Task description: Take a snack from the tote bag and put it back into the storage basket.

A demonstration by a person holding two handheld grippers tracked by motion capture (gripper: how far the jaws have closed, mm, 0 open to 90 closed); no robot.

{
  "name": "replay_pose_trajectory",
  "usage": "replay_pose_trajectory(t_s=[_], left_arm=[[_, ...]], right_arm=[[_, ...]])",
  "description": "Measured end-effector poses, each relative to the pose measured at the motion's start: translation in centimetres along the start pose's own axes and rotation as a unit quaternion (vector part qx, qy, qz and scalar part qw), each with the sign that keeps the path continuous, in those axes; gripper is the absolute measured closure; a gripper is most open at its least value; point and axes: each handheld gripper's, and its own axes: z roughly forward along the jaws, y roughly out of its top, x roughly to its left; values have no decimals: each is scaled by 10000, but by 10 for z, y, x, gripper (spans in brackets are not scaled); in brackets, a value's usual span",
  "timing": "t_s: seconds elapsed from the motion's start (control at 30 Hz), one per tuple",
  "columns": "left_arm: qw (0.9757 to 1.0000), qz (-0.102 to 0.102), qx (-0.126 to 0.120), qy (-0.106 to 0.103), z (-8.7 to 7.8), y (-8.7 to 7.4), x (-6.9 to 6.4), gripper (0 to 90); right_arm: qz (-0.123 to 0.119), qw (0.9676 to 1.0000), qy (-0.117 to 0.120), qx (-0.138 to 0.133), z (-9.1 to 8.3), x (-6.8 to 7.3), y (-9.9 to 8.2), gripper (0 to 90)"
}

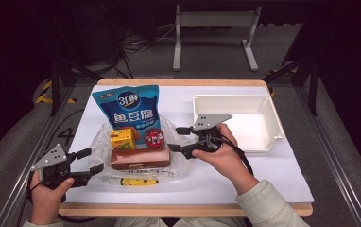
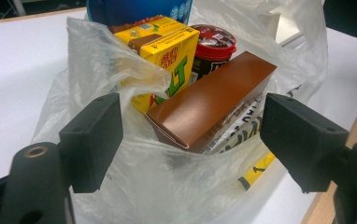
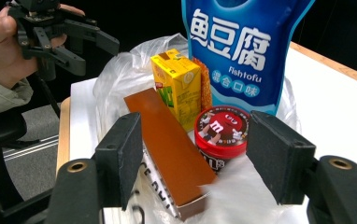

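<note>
A clear plastic bag (image 1: 100, 142) lies open on the white table and holds a long brown box (image 1: 140, 158), a yellow juice carton (image 1: 122, 138) and a red-lidded chocolate cup (image 1: 154, 137). A blue fish-tofu pouch (image 1: 129, 109) stands behind them. My left gripper (image 1: 95, 159) is open at the bag's left front corner; in its own view the crumpled bag (image 2: 158, 186) and brown box (image 2: 209, 100) sit just beyond the spread jaws, untouched. My right gripper (image 1: 175, 139) is open at the bag's right side, its jaws framing the brown box (image 3: 167, 140) and cup (image 3: 222, 130) without contact.
A white rectangular tray (image 1: 273, 118) sits at the table's back right, behind the right hand. A flat yellow packet (image 1: 138, 181) lies under the bag near the front edge. Bare tabletop (image 1: 263, 175) stretches to the right front. Metal frame legs stand on the floor beyond.
</note>
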Motion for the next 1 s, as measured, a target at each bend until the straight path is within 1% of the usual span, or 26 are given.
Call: replay_pose_trajectory(t_s=[0.2, 0.27, 0.33, 0.37, 0.4, 0.47, 0.57, 0.67, 0.7, 0.73, 0.8, 0.9, 0.93, 1.0], left_arm=[[10000, -28, -69, 53, -5, -1, 0, 179], [10000, -32, -65, 61, -6, -1, 0, 174], [9999, -43, -111, 113, -9, -2, 0, 157], [9998, -84, -131, 121, -10, -2, 0, 150], [9998, -58, -130, 156, -11, -2, 1, 140], [9997, -112, -127, 186, -13, -3, 1, 122], [9995, -125, -130, 248, -15, -5, 3, 82], [9994, -161, -116, 297, -18, -7, 5, 44], [9993, -184, -76, 304, -19, -7, 6, 30], [9990, -260, -64, 362, -19, -8, 7, 25], [9984, -313, -28, 469, -18, -9, 9, 26], [9985, -313, 11, 444, -18, -10, 10, 25], [9986, -270, -12, 453, -19, -11, 11, 25], [9985, -302, -141, 441, -22, -11, 12, 21]], right_arm=[[-66, 9999, 58, 96, 5, -2, 13, 359], [-76, 9999, 60, 121, 6, -3, 15, 360], [-128, 9997, 68, 182, 9, -4, 19, 360], [-135, 9996, 92, 215, 10, -4, 21, 360], [-152, 9995, 114, 244, 12, -5, 22, 357], [-181, 9992, 150, 318, 15, -6, 25, 356], [-235, 9986, 216, 425, 21, -6, 28, 357], [-296, 9981, 233, 492, 26, -6, 31, 356], [-309, 9978, 251, 524, 28, -6, 33, 355], [-346, 9976, 257, 536, 30, -7, 35, 354], [-402, 9971, 275, 592, 34, -7, 39, 354], [-465, 9960, 307, 695, 40, -7, 43, 353], [-480, 9956, 311, 739, 42, -7, 44, 353], [-513, 9950, 313, 801, 45, -8, 46, 344]])
